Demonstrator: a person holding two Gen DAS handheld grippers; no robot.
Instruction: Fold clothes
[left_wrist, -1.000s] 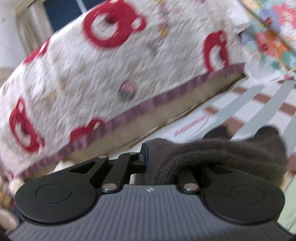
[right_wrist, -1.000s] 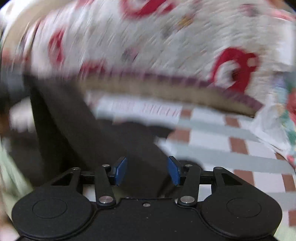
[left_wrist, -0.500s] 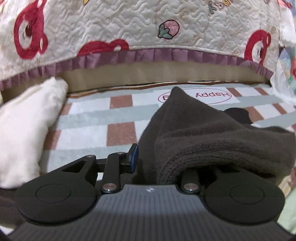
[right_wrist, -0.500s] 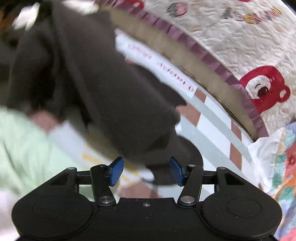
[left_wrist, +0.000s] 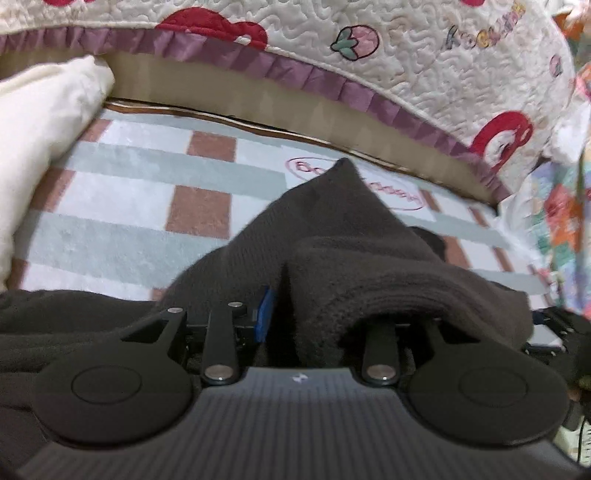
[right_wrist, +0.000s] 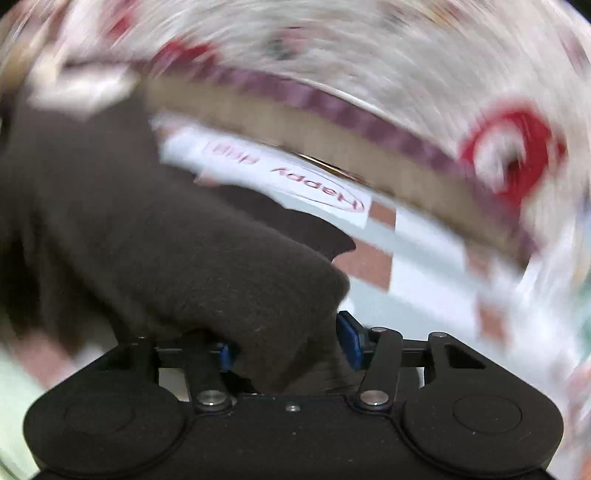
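Note:
A dark brown knitted garment (left_wrist: 354, 251) is draped over my left gripper (left_wrist: 295, 314), which is shut on its thick edge; only the left blue pad shows, the right finger is hidden under the cloth. In the right wrist view the same garment (right_wrist: 192, 251) fills the left half and a fold of it sits between the blue pads of my right gripper (right_wrist: 288, 347), whose jaws stand apart around the cloth. That view is blurred by motion.
A checked mat (left_wrist: 140, 192) in white, grey-green and brick red lies underneath, with a "Happy" print (right_wrist: 325, 192). A quilted cover with red bears and a purple frill (left_wrist: 332, 81) hangs behind. A cream pillow (left_wrist: 40, 122) lies at the left, patterned fabric (left_wrist: 561, 206) at the right.
My right gripper has swung toward the garment and a fold now lies between its pads. The left gripper keeps its hold and has lowered slightly; more garment lies in front.

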